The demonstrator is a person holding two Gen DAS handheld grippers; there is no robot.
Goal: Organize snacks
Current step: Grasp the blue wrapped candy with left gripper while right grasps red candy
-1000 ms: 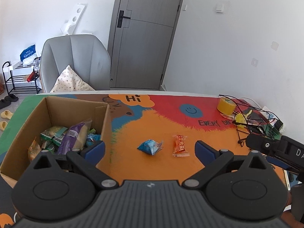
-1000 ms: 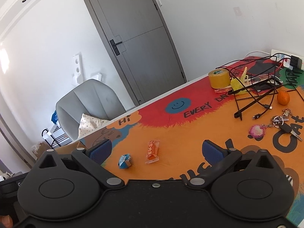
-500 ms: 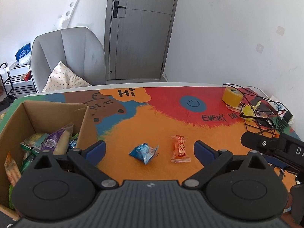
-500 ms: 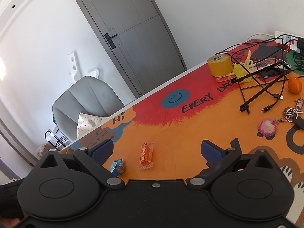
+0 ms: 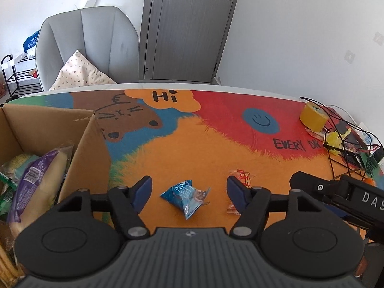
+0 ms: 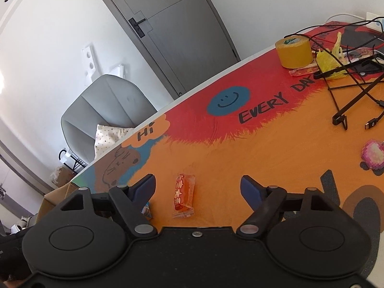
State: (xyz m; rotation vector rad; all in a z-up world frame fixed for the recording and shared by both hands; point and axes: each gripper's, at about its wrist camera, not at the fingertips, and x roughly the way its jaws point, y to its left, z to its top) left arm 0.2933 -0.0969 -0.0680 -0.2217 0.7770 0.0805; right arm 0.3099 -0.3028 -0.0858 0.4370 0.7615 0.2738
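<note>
A blue snack packet [image 5: 186, 195] lies on the colourful table mat, between the open fingers of my left gripper [image 5: 189, 192], which is empty above it. An orange snack packet [image 5: 242, 180] lies just to its right, partly behind the right fingertip. In the right wrist view the orange packet [image 6: 183, 194] lies between the open fingers of my right gripper [image 6: 198, 189], which is empty. The blue packet [image 6: 146, 210] peeks from behind its left finger. A cardboard box [image 5: 91, 141] at the left holds several snacks, among them a purple-wrapped one [image 5: 38, 180].
A yellow tape roll [image 5: 312, 117], black cables and a wire stand [image 5: 343, 153] clutter the table's right end. A pink keychain [image 6: 373, 154] lies on the mat. A grey chair [image 5: 91, 48] with a cushion stands behind the table, near a grey door.
Both grippers have moved closer to the table and the two packets. The left view has shifted right, away from the box. The packets have not moved.
</note>
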